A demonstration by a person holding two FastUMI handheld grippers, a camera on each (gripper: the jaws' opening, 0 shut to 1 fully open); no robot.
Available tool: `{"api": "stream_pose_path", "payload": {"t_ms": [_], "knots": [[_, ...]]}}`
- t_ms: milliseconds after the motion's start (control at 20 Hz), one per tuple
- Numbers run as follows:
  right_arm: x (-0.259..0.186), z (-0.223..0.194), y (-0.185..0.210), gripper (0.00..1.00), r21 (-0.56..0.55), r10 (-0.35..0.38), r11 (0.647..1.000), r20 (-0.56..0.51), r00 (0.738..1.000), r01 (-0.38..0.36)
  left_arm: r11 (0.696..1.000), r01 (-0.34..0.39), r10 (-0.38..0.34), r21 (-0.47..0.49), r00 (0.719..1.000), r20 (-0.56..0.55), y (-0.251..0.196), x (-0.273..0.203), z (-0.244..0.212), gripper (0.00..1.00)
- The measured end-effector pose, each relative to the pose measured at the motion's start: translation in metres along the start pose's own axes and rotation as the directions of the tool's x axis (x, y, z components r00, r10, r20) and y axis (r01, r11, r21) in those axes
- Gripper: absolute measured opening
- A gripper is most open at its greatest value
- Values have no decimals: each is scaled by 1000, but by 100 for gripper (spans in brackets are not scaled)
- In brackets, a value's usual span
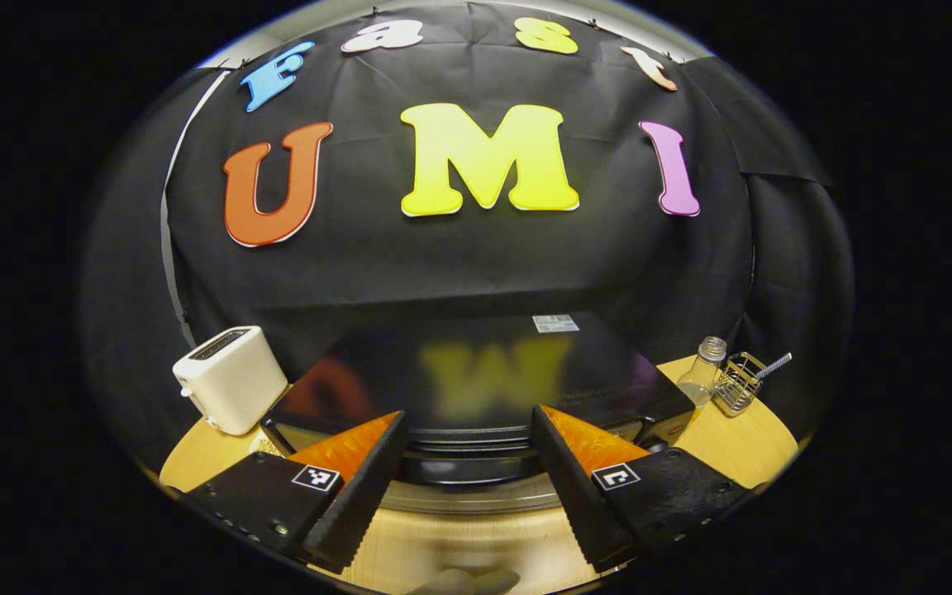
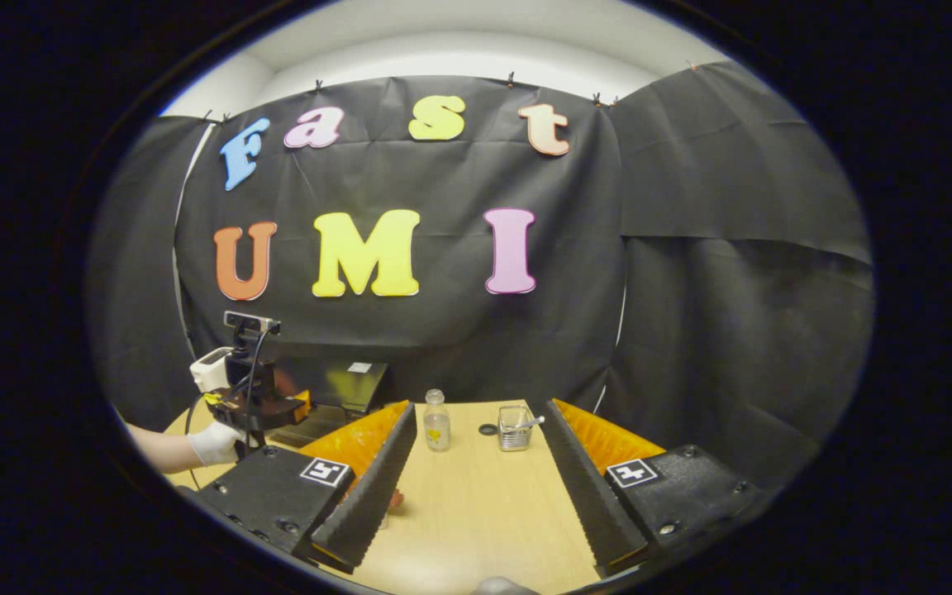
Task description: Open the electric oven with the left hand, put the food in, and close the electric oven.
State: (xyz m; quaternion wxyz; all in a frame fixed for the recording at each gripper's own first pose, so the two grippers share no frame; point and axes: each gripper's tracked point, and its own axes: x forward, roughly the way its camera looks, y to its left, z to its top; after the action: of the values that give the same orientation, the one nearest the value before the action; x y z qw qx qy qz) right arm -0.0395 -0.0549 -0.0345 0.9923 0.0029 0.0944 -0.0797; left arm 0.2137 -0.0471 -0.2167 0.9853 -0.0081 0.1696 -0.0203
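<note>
Nearest the lens in the left gripper view, the left tool (image 1: 469,475) stands wide open at the bottom of the frame, holding nothing, its two fingers either side of the front edge of the black, boxy electric oven (image 1: 484,376) at lower centre. That oven sits on the pale wooden tabletop (image 1: 761,450) with a glossy dark top and, along its front, a dark handle above a silvery rim (image 1: 476,494); whether the fingers touch it I cannot tell. I judge the oven heavy and rigid, its door hinged and stiff, its smooth surfaces slippery, so the handle bar along the front is the place to grip, squarely across its middle.

At lower left stands a cream toaster (image 1: 230,378); at lower right, a small clear glass bottle (image 1: 703,376) beside a wire basket (image 1: 738,382).

In the right gripper view, the right tool (image 2: 476,483) is likewise spread open and empty at the bottom, over bare tabletop. Something small and reddish (image 2: 396,498), perhaps the food, peeks beside its left finger, too hidden to identify. At left, a gloved hand (image 2: 216,444) holds the other tool before the oven.
</note>
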Motion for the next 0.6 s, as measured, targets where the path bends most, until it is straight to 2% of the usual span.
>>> {"api": "stream_pose_path", "payload": {"t_ms": [600], "knots": [[-14,-9,7,98,14,26,1000,-11,1000,-26,1000,16,-15,17,999,-36,1,-37,-21,97]]}}
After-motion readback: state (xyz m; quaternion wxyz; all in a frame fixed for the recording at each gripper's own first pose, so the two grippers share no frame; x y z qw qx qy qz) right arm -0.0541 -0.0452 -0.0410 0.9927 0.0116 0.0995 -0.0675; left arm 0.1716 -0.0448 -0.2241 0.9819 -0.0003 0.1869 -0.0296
